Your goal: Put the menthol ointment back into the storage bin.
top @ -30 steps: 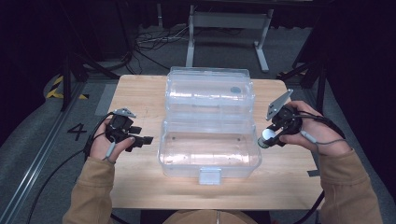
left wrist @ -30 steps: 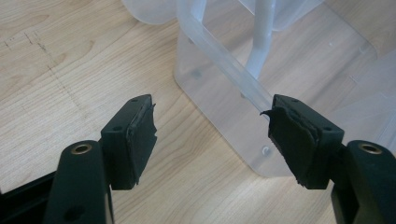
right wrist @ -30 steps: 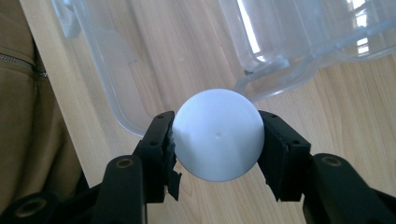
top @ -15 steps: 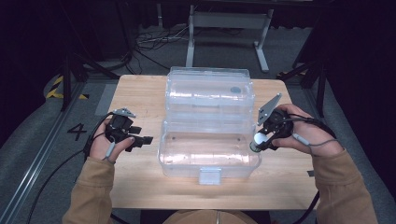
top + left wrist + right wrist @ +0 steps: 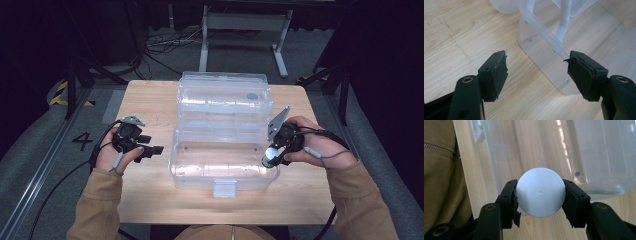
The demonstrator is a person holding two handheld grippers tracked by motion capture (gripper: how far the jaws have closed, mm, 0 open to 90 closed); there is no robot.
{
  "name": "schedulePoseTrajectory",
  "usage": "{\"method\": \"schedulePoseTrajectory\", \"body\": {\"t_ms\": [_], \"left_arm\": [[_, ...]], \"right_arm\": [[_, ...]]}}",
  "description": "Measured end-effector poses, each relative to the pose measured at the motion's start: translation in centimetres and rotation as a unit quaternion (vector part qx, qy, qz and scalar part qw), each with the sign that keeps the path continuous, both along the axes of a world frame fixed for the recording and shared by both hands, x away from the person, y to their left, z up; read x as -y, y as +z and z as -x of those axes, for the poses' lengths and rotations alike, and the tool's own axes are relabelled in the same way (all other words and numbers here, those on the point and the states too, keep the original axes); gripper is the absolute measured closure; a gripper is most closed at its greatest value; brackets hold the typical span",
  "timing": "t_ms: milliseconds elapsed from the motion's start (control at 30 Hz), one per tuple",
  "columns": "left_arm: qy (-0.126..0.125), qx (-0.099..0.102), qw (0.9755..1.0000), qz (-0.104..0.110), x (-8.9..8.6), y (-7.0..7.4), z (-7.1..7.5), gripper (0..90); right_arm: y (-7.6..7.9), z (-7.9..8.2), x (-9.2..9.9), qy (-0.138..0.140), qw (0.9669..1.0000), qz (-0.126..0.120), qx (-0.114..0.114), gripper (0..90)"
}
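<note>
We see a white ball (image 5: pixel 540 192), a clear plastic box (image 5: pixel 222 135), a pale wood-grain table (image 5: pixel 150 107) and tan sleeves (image 5: pixel 97 200).

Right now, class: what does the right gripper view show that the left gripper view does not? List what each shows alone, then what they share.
Right gripper view alone: the white ball clamped between the right gripper jaws, above the box's near edge, a tan zipped sleeve beside it.

Left gripper view alone: the left gripper, jaws wide apart with nothing between them, aimed at a corner of the box.

Shared: the clear plastic box and the wooden table.
</note>
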State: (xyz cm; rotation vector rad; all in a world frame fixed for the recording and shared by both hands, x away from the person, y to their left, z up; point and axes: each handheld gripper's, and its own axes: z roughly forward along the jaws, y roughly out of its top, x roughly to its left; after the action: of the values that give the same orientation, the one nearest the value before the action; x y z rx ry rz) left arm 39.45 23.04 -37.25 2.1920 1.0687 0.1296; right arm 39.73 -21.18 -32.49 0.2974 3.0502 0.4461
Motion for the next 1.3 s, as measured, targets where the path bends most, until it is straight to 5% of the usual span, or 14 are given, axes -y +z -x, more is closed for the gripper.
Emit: {"method": "schedulePoseTrajectory", "body": {"t_ms": [1300], "left_arm": [[0.0,-0.004,1.0,0.0,-0.1,-0.1,0.0,32.2]], "right_arm": [[-5.0,-0.7,-1.4,0.012,0.9991,0.023,-0.033,50.5]]}}
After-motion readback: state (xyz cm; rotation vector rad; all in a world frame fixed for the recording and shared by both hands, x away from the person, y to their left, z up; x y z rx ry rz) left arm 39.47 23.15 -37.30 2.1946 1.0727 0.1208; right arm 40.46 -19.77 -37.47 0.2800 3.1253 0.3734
